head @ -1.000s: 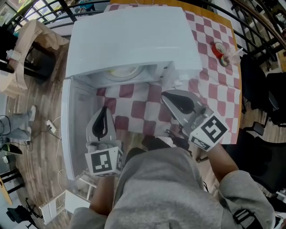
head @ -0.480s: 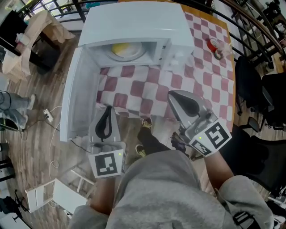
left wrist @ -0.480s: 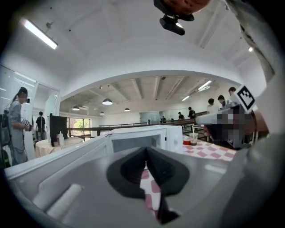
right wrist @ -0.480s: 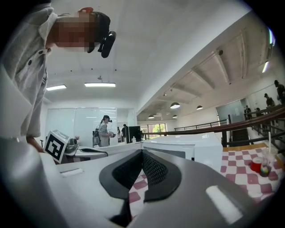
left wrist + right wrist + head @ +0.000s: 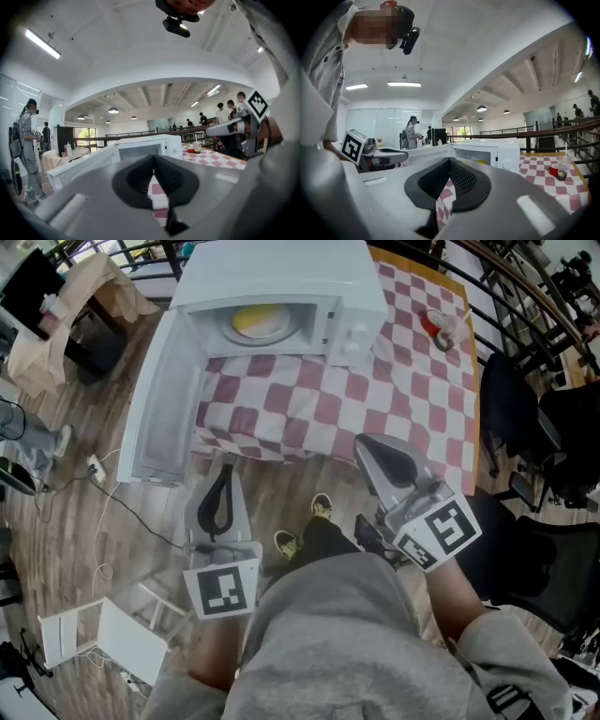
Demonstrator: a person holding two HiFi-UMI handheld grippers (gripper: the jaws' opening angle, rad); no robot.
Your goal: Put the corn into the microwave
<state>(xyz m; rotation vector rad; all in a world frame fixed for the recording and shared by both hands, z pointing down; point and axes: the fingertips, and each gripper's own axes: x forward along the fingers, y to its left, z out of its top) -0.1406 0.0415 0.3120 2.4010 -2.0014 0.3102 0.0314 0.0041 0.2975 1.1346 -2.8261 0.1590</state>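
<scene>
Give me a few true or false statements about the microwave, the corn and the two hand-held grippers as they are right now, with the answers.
1. The microwave has its door swung open. True.
2. The corn lies on the checked tablecloth outside the microwave. False: it sits inside the microwave.
3. The left hand-held gripper is shut with nothing between its jaws. True.
4. The right hand-held gripper is gripping the corn. False: its jaws are shut on nothing, well short of the microwave.
</scene>
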